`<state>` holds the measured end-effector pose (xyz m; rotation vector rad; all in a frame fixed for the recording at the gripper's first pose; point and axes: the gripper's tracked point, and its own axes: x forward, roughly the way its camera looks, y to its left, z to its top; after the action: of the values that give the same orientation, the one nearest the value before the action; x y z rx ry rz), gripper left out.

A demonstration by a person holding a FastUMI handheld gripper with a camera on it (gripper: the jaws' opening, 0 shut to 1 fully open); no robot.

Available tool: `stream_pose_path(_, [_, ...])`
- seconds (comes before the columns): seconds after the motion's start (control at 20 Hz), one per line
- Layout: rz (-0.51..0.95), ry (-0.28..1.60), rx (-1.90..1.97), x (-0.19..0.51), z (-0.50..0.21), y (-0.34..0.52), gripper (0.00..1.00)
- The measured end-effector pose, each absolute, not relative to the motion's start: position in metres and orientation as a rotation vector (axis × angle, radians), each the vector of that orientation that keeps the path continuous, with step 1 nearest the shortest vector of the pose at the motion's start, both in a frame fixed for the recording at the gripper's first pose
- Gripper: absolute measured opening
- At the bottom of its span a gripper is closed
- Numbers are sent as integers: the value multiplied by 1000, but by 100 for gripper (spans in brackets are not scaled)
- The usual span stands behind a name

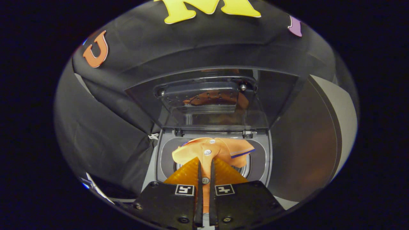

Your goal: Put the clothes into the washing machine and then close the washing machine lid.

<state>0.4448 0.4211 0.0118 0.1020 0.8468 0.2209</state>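
I hold an orange shirt (211, 151) over the open washing machine (268, 159).
My gripper (205, 166) fingers are clamped on the shirt's buttoned front; it isn't dropped in yet, and the lid (211, 95) stands raised.

An orange shirt (213, 150) hangs over the open mouth of the washing machine (260, 166), pinched between the gripper (205, 164) fingers, lid (211, 99) upright behind.
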Motion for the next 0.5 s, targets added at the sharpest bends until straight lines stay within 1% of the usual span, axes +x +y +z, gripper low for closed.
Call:
stream_pose_path(0.1, [215,828,80,447,13,419,13])
stream_pose_path(0.35, [234,768,63,448,25,425,71])
stream_pose_path(0.4, [234,760,56,448,27,425,74])
stream_pose_path(0.5, [231,749,52,445,28,425,74])
